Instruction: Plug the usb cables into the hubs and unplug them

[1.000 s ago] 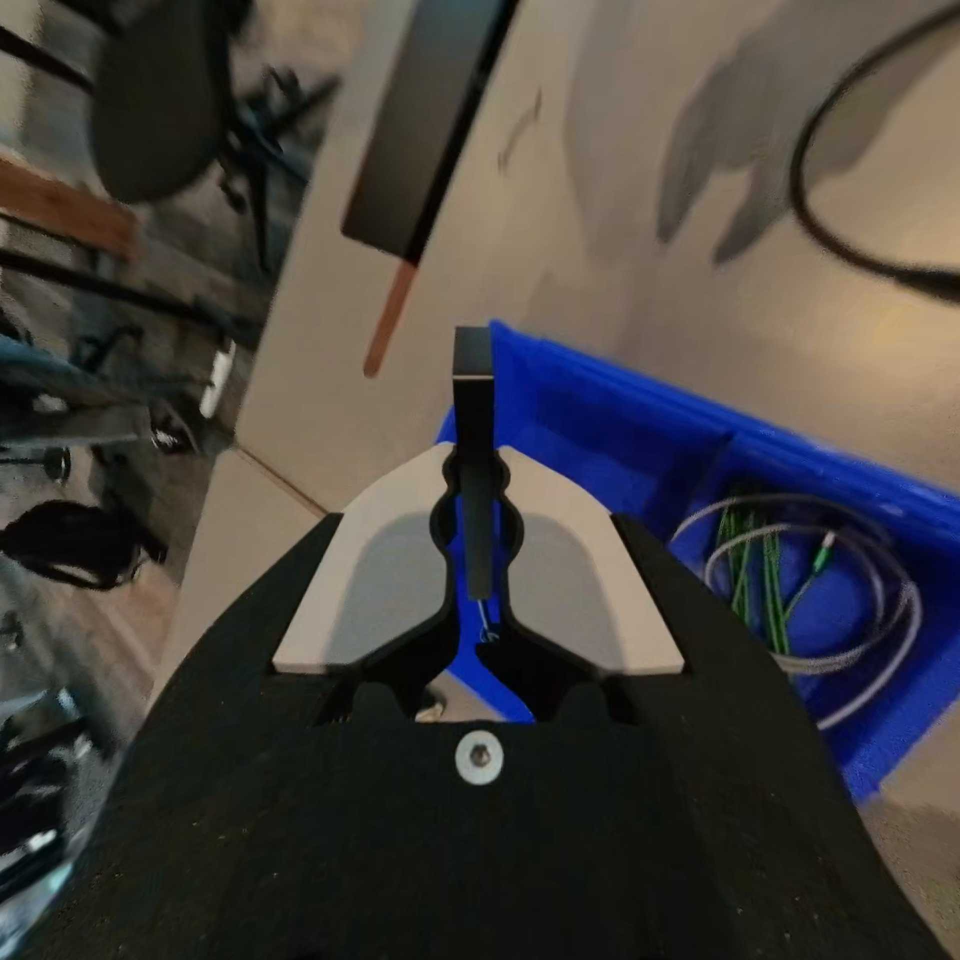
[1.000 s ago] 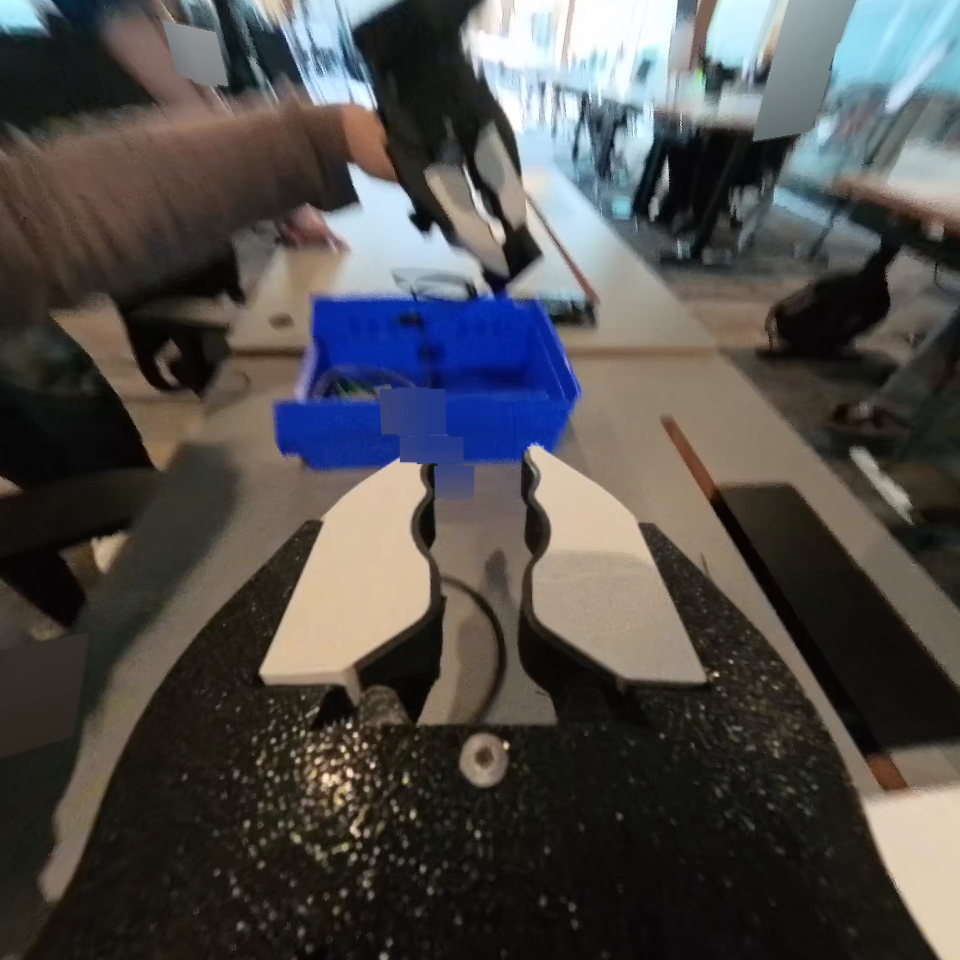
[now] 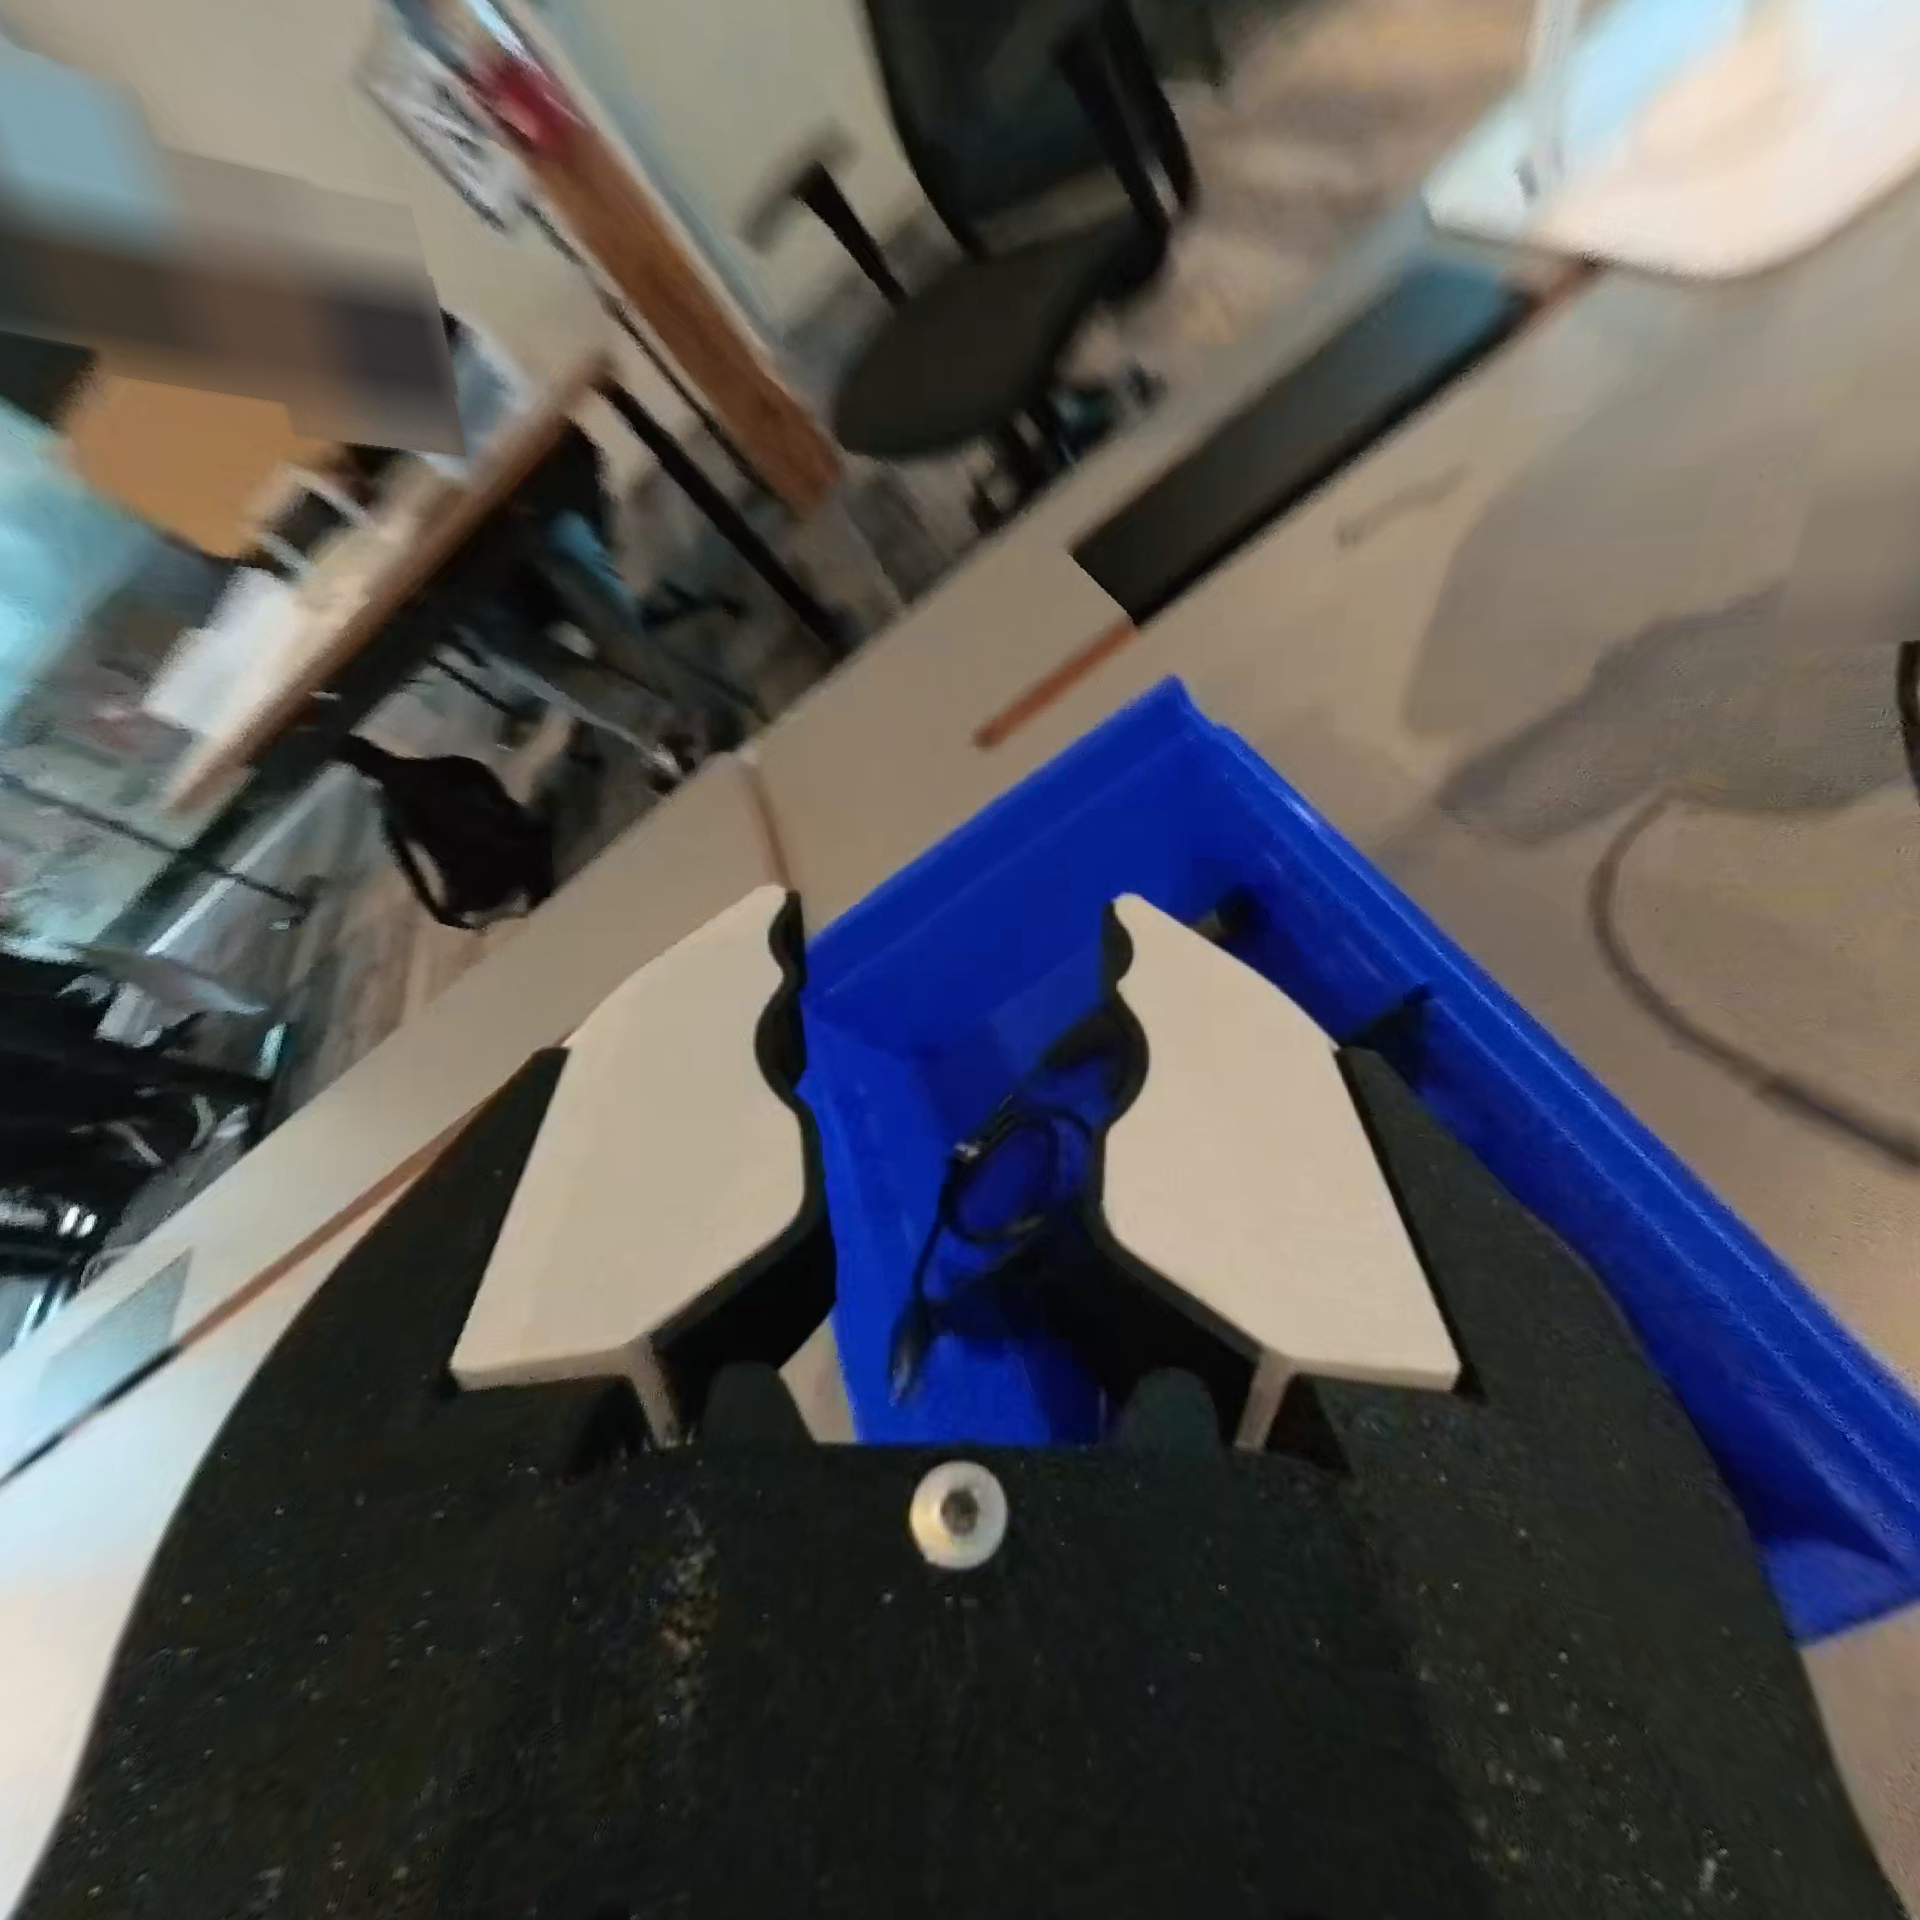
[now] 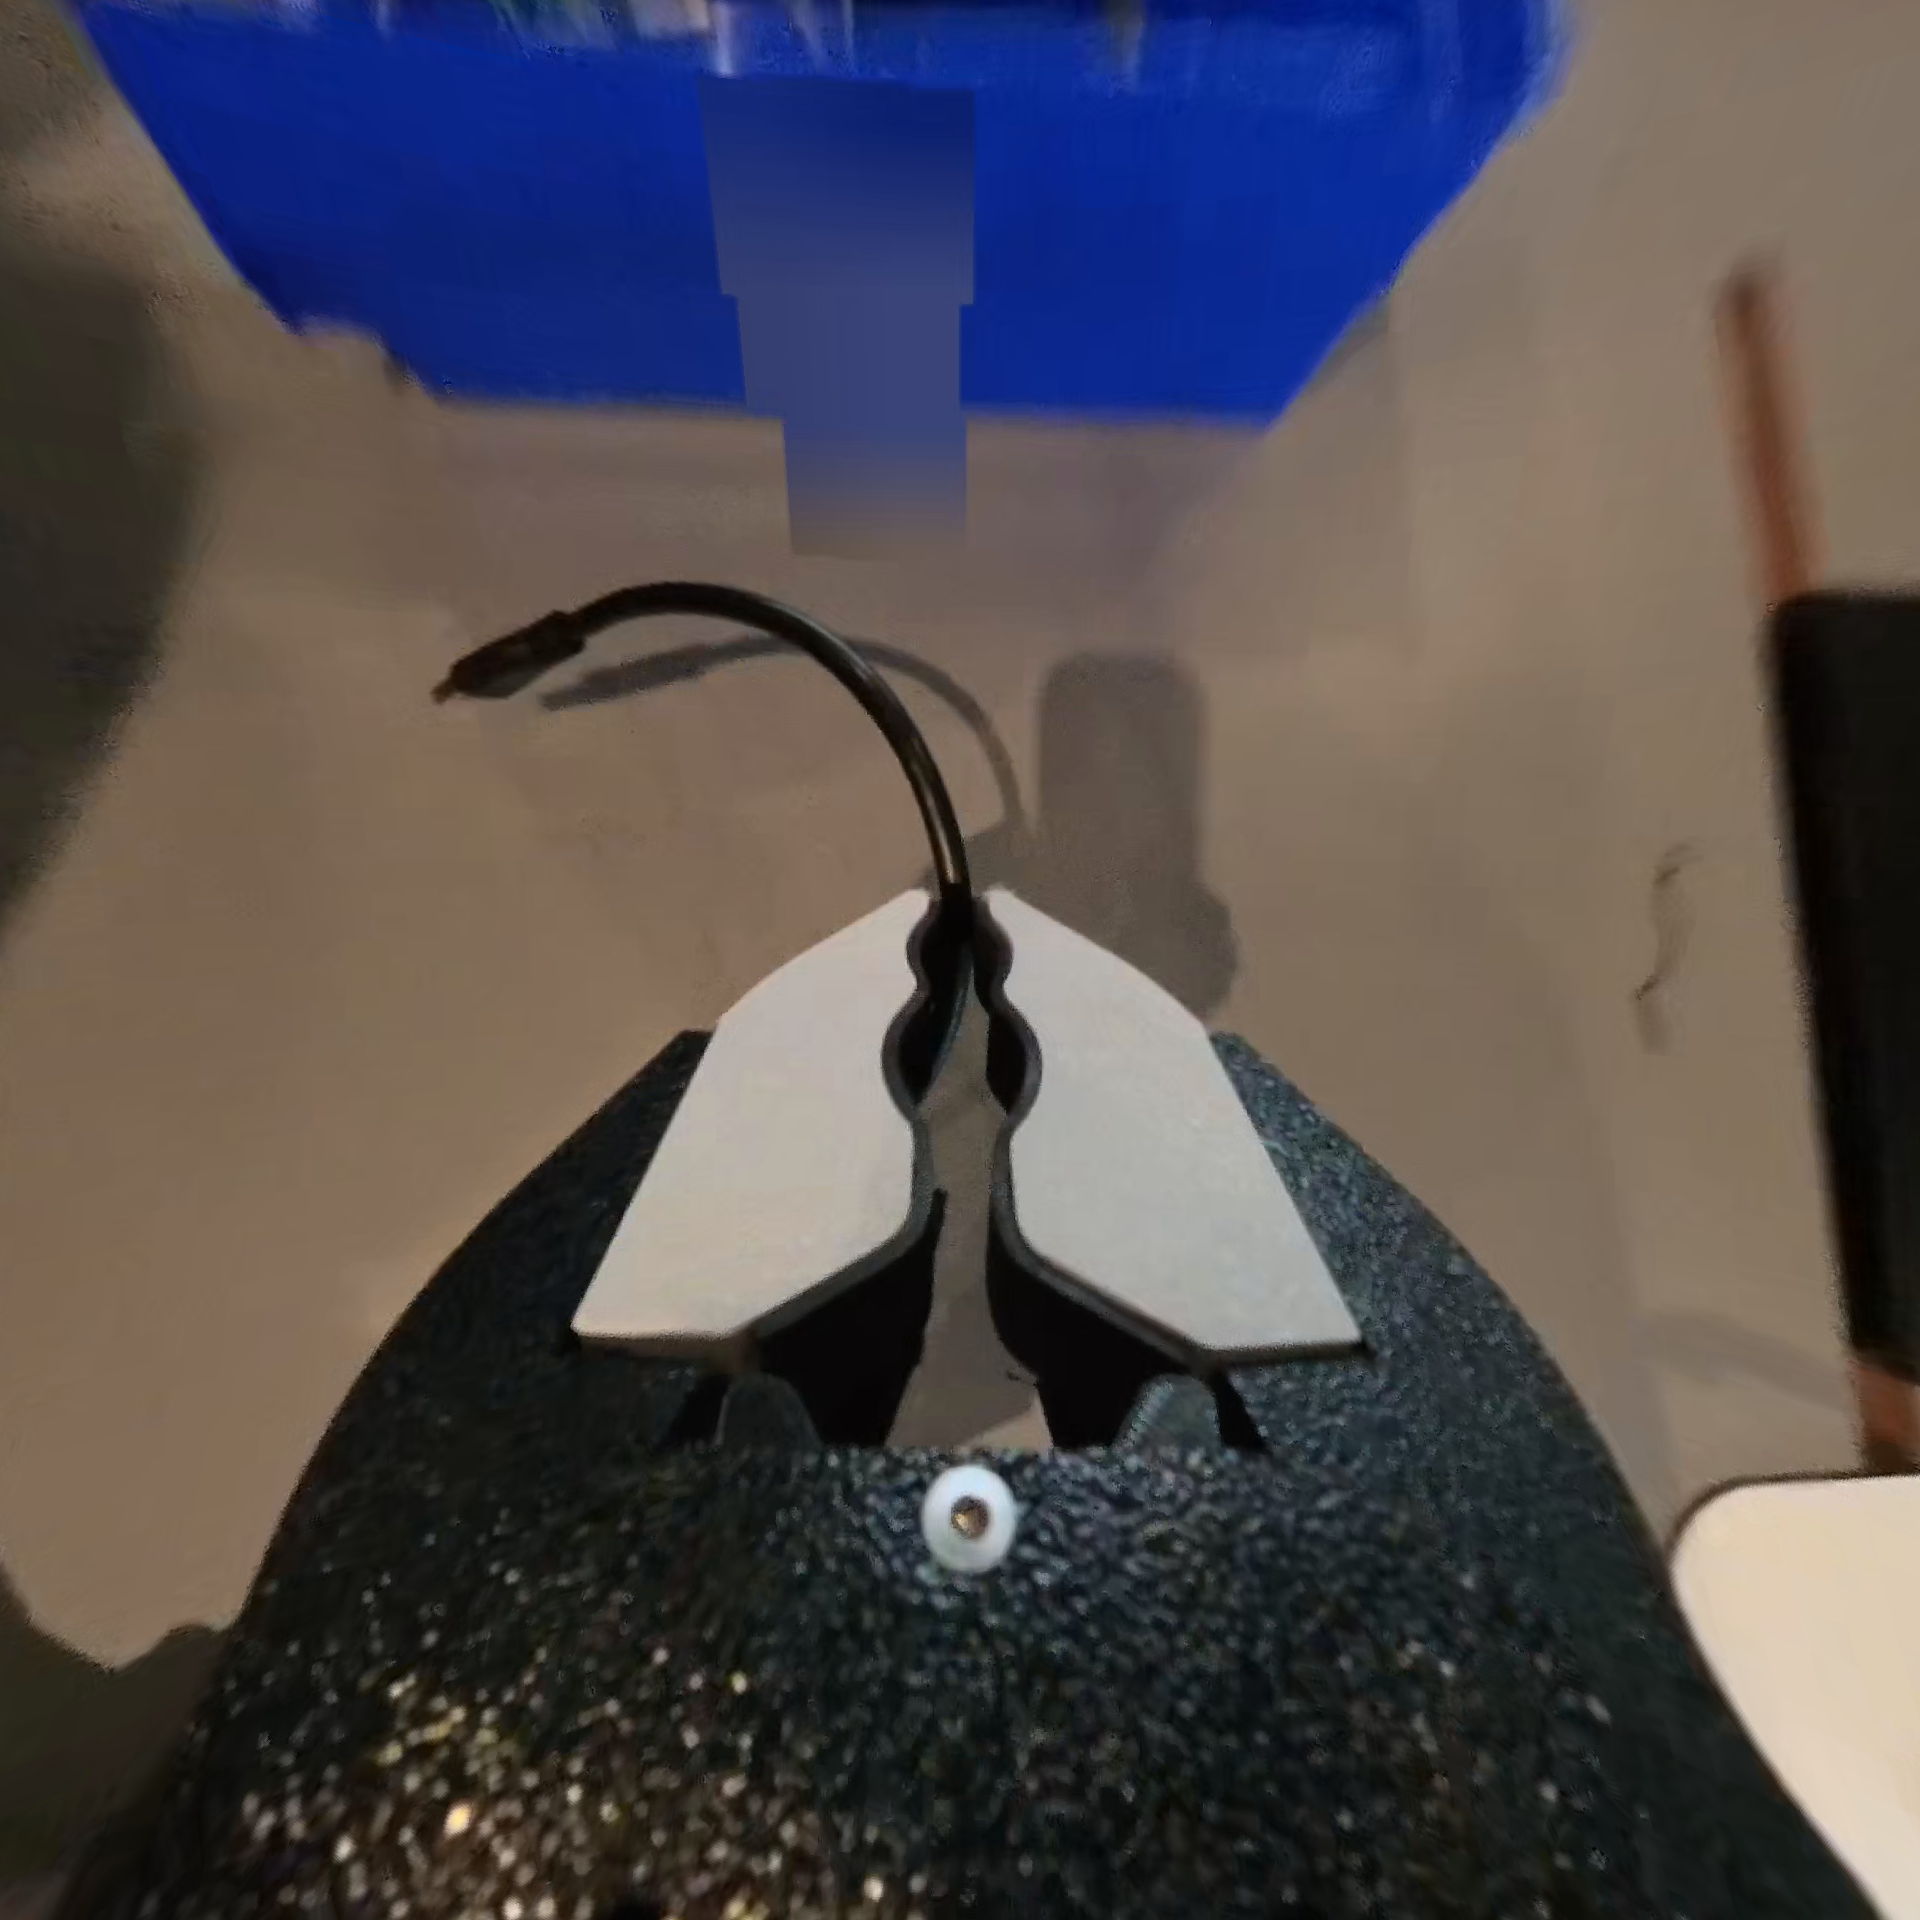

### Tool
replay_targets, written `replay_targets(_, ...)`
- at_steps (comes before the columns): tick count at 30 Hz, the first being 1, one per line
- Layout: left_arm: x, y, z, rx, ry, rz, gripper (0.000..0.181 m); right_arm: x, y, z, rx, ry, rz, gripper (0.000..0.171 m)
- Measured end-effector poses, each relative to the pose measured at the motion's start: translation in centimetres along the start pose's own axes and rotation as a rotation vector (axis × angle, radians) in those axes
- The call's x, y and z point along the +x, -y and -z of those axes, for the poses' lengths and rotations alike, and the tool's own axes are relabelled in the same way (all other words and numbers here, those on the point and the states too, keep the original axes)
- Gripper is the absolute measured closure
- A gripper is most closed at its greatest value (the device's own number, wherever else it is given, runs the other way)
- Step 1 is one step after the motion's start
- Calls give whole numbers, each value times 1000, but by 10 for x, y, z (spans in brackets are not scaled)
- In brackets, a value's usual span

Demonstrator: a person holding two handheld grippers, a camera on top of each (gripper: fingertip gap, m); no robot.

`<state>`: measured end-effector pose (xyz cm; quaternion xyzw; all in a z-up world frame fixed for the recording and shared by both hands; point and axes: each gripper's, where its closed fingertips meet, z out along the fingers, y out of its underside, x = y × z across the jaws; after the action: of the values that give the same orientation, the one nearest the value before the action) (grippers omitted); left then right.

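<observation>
We've got the right gripper [image 4: 958,909] clenched on a black cable [image 4: 914,727]. It's pinched at the fingertips, arcs up and left, and its plug end [image 4: 499,665] hangs free at centre left of the right wrist frame, above the tabletop [image 4: 312,987]. The blue bin [image 4: 416,208] fills the top of that frame, just past the cable.

The left gripper [image 3: 951,925] has its fingers spread wide, holding nothing, poised over a corner of the bin [image 3: 1299,831] in the centre of its frame. A thin black lead [image 3: 977,1174] lies inside that compartment, between the fingers in view. It's blurred, so we can't tell its connector type.

No hub is visible in either frame, so we read this as the fetch/staging step rather than an insertion. Next move likely needs the left to drop in and close on whatever it's after in the bin. Then we bring the plug end round square to a port; gripped this far back, the plug will flop, so regrip closer.
</observation>
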<state>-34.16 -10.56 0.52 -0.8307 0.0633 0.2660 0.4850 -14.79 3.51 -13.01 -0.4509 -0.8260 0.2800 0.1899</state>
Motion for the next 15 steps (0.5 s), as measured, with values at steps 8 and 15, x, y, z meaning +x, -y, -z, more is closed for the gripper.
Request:
replay_targets(8,-15,-43,153,333,282,548,126,-23,187,65,393,-52,172,167)
replay_targets(15,-11,-49,186,446,187,735,128,-58,274,-45,251,54,237,167)
